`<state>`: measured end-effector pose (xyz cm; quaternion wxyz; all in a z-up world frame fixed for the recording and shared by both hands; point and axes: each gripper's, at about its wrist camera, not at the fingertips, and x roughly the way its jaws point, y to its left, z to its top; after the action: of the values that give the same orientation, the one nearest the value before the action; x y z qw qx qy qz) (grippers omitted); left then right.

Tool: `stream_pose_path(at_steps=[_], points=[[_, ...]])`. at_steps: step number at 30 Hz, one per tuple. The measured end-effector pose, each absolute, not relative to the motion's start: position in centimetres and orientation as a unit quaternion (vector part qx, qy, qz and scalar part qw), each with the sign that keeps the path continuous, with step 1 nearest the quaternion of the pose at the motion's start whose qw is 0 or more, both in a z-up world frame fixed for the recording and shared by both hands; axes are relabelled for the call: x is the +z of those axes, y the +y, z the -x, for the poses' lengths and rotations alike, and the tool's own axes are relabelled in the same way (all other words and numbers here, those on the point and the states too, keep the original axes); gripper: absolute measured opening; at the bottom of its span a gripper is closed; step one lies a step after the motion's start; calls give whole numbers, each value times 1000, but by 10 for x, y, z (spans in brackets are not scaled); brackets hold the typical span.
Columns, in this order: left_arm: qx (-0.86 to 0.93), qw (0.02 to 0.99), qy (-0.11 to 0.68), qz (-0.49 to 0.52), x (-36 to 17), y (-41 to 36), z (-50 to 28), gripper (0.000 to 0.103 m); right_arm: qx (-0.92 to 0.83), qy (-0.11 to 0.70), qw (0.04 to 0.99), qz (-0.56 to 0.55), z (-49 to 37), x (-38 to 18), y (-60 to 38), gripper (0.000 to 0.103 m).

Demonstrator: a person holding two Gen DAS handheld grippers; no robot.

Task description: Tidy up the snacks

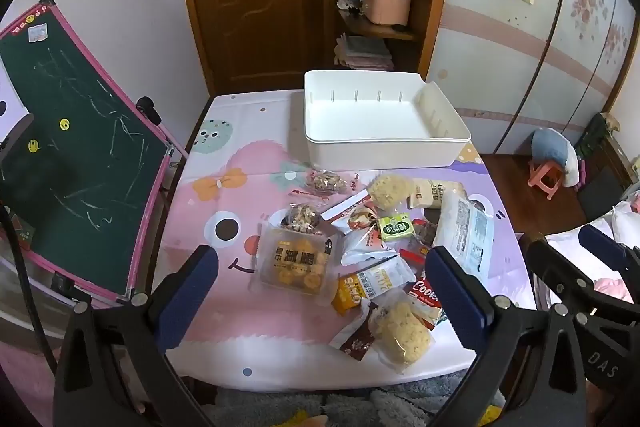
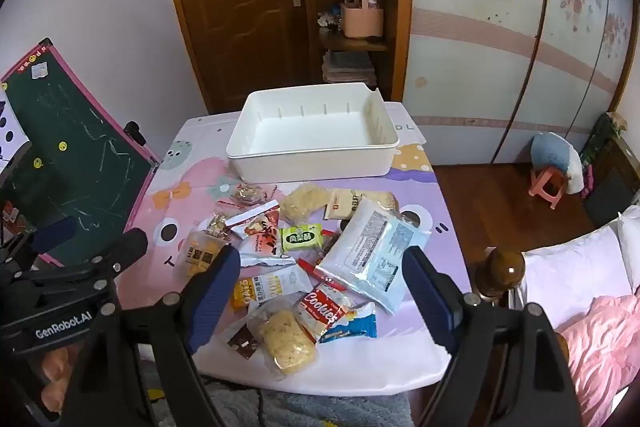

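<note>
Jaws of both my left gripper and right gripper gape empty; overlapping snack packets risk double pickups short of the white bin.

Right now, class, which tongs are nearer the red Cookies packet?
Right. The right tongs hang open directly over the Cookies packet; the left tongs hang open to its left, over the yellow pack.

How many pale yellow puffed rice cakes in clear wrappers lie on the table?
2: one rice cake at the near edge, another just before the white bin. More may hide under the pile.
</note>
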<state>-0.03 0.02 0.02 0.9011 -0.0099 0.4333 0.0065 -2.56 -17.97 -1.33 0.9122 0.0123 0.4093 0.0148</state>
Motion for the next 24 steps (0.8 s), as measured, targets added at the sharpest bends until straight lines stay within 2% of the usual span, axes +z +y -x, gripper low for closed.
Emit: stream_pose_path(at_steps=[24], points=[[-18,899,438,11,-16,-8,-5,98,18,430,902,-25,10,-28,-180,84]])
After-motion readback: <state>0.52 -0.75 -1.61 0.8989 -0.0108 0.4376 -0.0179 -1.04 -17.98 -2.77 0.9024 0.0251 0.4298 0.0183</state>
